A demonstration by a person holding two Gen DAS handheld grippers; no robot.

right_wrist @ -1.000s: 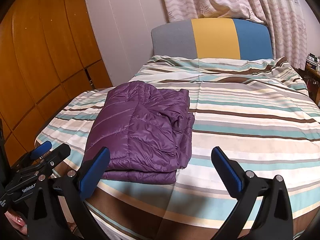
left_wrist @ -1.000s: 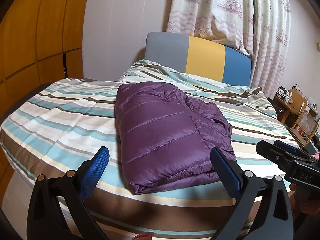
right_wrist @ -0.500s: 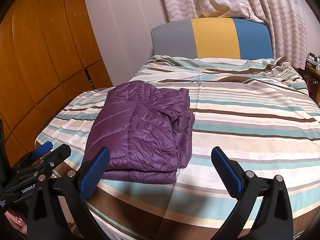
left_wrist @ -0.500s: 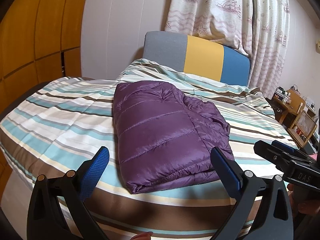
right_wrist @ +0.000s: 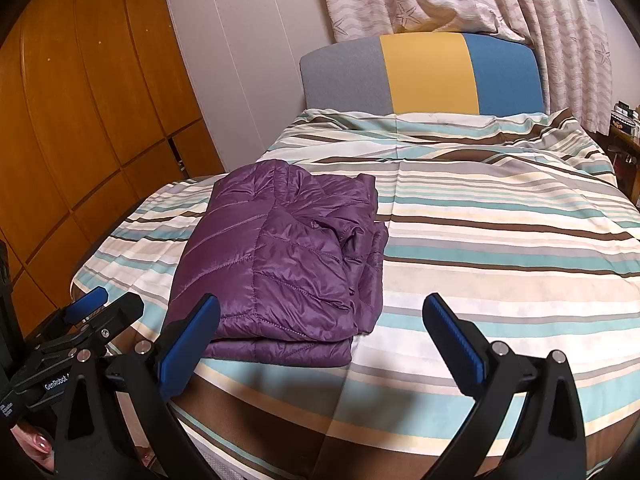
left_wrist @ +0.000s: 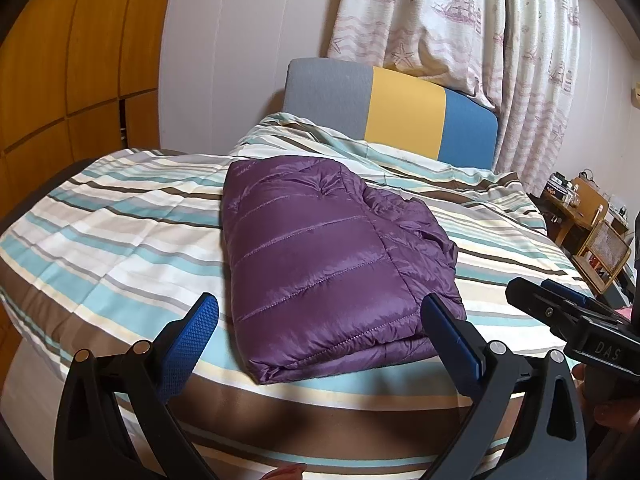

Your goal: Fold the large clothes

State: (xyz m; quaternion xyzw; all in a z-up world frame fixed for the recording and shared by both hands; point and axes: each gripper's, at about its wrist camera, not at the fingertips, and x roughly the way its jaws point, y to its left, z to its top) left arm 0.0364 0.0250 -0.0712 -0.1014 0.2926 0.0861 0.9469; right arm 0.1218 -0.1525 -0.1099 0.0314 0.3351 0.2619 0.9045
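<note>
A purple quilted puffer jacket (left_wrist: pixel 320 256) lies folded into a compact rectangle on the striped bed cover (left_wrist: pixel 120 232), near the bed's front edge. It also shows in the right wrist view (right_wrist: pixel 288 264). My left gripper (left_wrist: pixel 320 320) is open and empty, held just in front of the jacket's near edge. My right gripper (right_wrist: pixel 320 320) is open and empty, in front of the bed, to the right of the jacket. Each gripper shows at the other view's edge: the right one (left_wrist: pixel 576 320) and the left one (right_wrist: pixel 80 328).
The bed has a grey, yellow and blue headboard (left_wrist: pixel 400 112). Wooden wardrobe doors (right_wrist: pixel 80 120) stand on the left. Patterned curtains (left_wrist: pixel 480 40) hang behind the headboard. A wooden shelf with small items (left_wrist: pixel 588 216) stands at the right of the bed.
The left wrist view has shifted slightly, with the jacket drifting a little to the left. The right gripper has barely moved. Both grippers stay open and the jacket lies still.
</note>
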